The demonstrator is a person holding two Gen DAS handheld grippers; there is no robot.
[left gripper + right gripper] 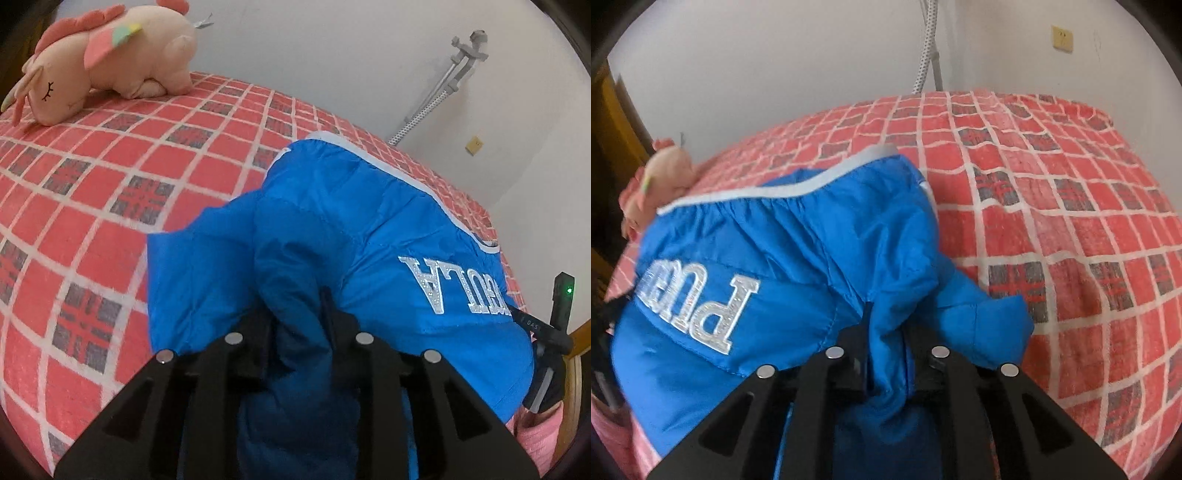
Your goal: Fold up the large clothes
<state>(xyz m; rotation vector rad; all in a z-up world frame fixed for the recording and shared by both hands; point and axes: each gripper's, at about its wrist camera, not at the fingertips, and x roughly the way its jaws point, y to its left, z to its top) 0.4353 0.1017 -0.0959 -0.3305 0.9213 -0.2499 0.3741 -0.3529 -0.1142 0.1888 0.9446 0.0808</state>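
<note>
Blue padded jacket (pixel 332 229) spread over the red checked bedspread (pixel 110 177), lying across the near part of it, silver block lettering (pixel 454 284) on the back facing up and reading upside down from here. Grey-trimmed hem (pixel 768 190) on the jacket's far side, nearest the wall. Left gripper (pixel 295 317) clenched on a bunched fold of the jacket's blue fabric — cloth pinched between the two black fingers and spilling down between them toward the camera. Right gripper (pixel 886 339) likewise clamped on a fold of the jacket at its other side, a sleeve-like flap (pixel 993 325) of the jacket sticking out just beside it onto the bedspread. Pink plush toy (pixel 110 62) lying on the bedspread well beyond the jacket, at the far corner by the wall; only its edge seen past the jacket's hem in the right wrist view. Beyond the jacket, against the white wall, a grey stand with a speckled hose (pixel 428 103) — close to a small yellowish wall socket (pixel 1062 38). Pink knitted sleeve (pixel 539 439) just beside the jacket's near edge.
</note>
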